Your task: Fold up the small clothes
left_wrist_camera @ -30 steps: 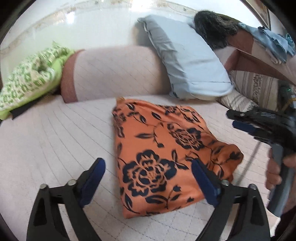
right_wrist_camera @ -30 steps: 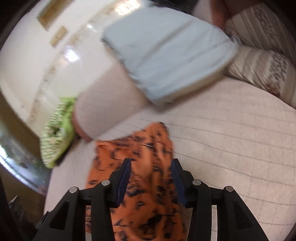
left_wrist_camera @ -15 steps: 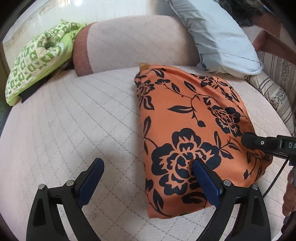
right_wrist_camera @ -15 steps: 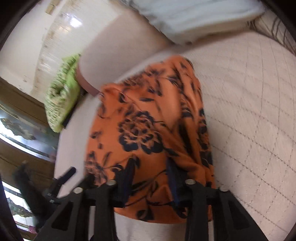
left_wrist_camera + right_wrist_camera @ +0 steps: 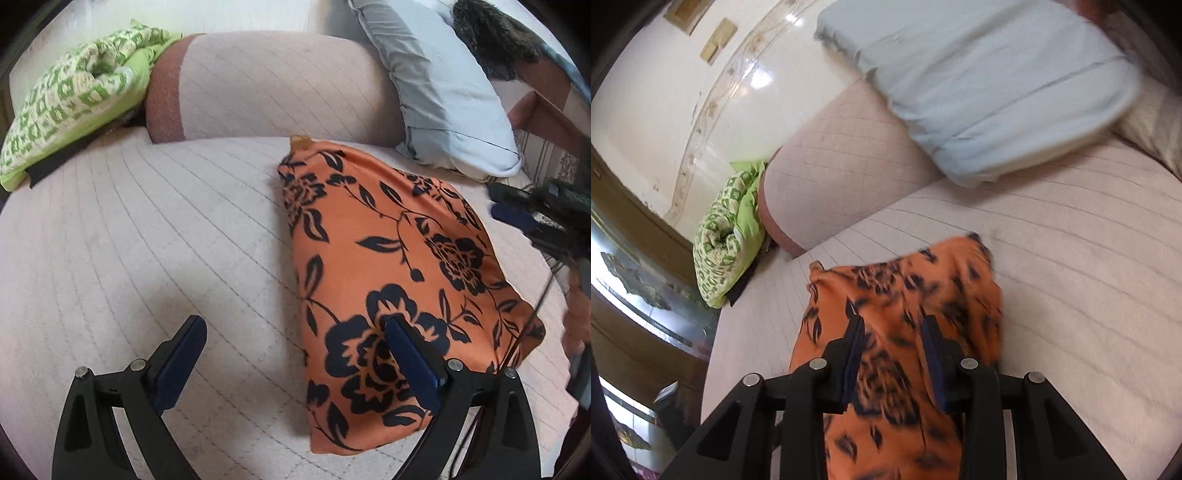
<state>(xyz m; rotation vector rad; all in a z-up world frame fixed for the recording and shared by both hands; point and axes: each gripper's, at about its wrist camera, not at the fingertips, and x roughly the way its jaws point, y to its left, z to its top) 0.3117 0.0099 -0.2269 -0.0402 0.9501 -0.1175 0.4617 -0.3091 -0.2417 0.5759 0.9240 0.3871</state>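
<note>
A quilted pale-pink mattress (image 5: 129, 240) carries a folded orange floral garment (image 5: 388, 258), lying right of centre below a light-blue pillow (image 5: 443, 92). The left gripper (image 5: 295, 365) hovers, jaws wide apart, over the garment's near left edge. The right gripper (image 5: 892, 343) hovers above it, jaws partly apart, gripping nothing.

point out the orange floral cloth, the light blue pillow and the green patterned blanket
orange floral cloth (image 5: 391, 266), left wrist view, middle of its top face
light blue pillow (image 5: 439, 92), left wrist view, centre of its cover
green patterned blanket (image 5: 74, 99), left wrist view, its top folds
</note>
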